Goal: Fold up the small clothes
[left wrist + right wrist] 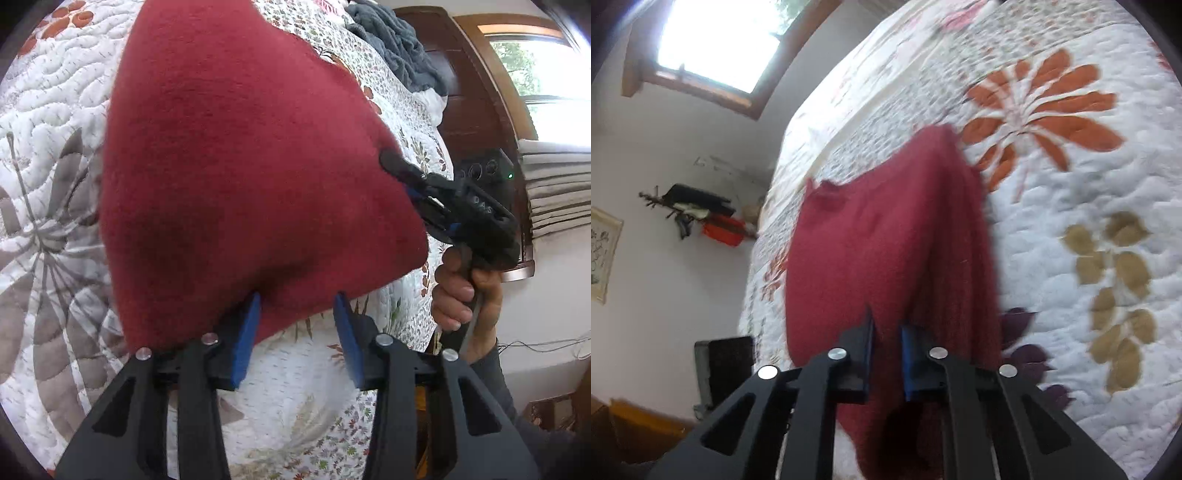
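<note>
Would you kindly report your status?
Left hand-held gripper open. Right hand-held gripper shut on red cloth, lifted above quilt. Nothing blocking.

A bed under a white quilted bedspread [55, 110] fills the scene, stitched in wavy lines and printed with big orange flowers, tan leaves, grey-brown petals and bands of tiny florals. At its far right edge, up against a dark wooden headboard [465, 110], a crumpled grey-blue fleecy cloth [395, 44] lies on the spread. Whether the dark red knit garment [886, 240] touches the spread is unclear.
</note>
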`<state>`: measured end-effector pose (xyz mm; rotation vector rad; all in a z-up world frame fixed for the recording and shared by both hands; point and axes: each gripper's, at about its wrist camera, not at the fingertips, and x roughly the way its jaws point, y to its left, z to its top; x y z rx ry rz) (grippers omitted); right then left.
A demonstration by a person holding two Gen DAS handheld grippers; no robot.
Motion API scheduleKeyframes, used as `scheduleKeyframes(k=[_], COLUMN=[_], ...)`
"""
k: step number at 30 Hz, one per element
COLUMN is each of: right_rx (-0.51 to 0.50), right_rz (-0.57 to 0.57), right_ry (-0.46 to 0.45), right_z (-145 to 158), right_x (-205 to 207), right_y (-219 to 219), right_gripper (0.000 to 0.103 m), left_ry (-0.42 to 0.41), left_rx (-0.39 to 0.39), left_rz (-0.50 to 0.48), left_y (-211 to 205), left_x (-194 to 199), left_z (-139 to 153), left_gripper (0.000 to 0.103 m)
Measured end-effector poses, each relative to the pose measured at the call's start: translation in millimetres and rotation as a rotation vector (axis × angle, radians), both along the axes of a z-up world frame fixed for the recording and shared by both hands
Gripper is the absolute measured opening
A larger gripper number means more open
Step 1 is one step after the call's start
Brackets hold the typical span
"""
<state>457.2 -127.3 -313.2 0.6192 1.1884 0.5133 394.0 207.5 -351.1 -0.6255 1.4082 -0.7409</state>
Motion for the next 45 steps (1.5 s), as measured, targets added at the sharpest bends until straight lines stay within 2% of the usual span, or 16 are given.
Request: scheduleKeyframes(k=[2, 6, 8, 14, 15, 17, 19, 21, 24, 28, 33, 35, 37, 39, 42, 45], right_rx=[-0.046, 0.053, 0.056, 0.030, 0.016, -0.031, -0.056, -0.129, -0.143, -0.095, -0.058, -0.148, -0.125, -0.112, -0.019, -0.070], right_rz=[0.000, -0.012, -0.052, -0.045, -0.023, 0.016, 0.014, -0.024, -0.001, -0.034, 0.092, 0.106, 0.087, 0.078, 0.127, 0.215], right_ry=[0.026, 0.021, -0.024, 0.063, 0.090, 0.061, -0.037, -0.022, 0.028, -0.059, -0.012, 0.037, 0.056, 0.043, -0.021, -0.013], right_z=[-15.9, -5.5, 15.4, 4.0, -2.6, -1.0, 12.9, 0.9, -21.2, 15.6, 8.1, -15.0, -27.0, -15.7, 13.6, 7.7], right_x=[1.0, 7.2, 16.7, 71.1, 78.8, 82.8, 78.8, 80.3, 82.6, 80.6, 93.0, 97.3, 99.6, 94.8, 74.7, 56.7], right_y=[0.5, -6.6, -10.0, -4.7, 1.2, 12.4, 14.4, 11.5, 13.3, 1.0, 26.7, 30.5, 22.8, 18.8, 18.6, 30.5], right_gripper=[0.011, 0.018, 0.036, 0.039, 0.039, 0.009, 0.009, 0.009, 0.009, 0.018, 0.018, 0.000, 0.000, 0.000, 0.005, 0.004], left_ry=[0.009, -0.003, -0.062, -0.132, -0.121, -0.110, -0.068, -0.050, -0.019, -0.122, -0.107, -0.077, -0.071, -0.086, -0.141, -0.156], left_rx=[-0.005, -0.045, -0.096, -0.119, -0.114, -0.072, -0.028, -0.008, -0.047, -0.093, -0.005, 0.041, 0.081, 0.084, -0.012, -0.013], left_rz=[0.007, -0.001, 0.002, 0.084, 0.088, 0.079, 0.068, 0.069, 0.087, 0.101, 0.119, 0.111, 0.106, 0.098, 0.099, 0.046], left_y=[-0.8, 6.8, 13.2, 34.4, 34.5, 33.0, 27.6, 27.8, 35.4, 48.4, 55.8, 51.3, 49.3, 51.6, 62.8, 57.4], left_x=[1.8, 3.2, 8.3, 43.3, 51.6, 56.6, 63.2, 67.5, 74.8, 87.0, 117.8, 126.4, 130.1, 128.8, 111.7, 84.9], left_z=[-2.6, 15.0, 37.6, 61.8, 57.7, 50.2, 31.9, 18.1, 21.2, 57.1, 42.5, 25.4, 15.9, 23.4, 50.3, 56.0], left_gripper=[0.037, 0.038, 0.040, 0.042, 0.042, 0.042, 0.037, 0.025, 0.032, 0.040, 0.039, 0.031, 0.028, 0.033, 0.036, 0.036])
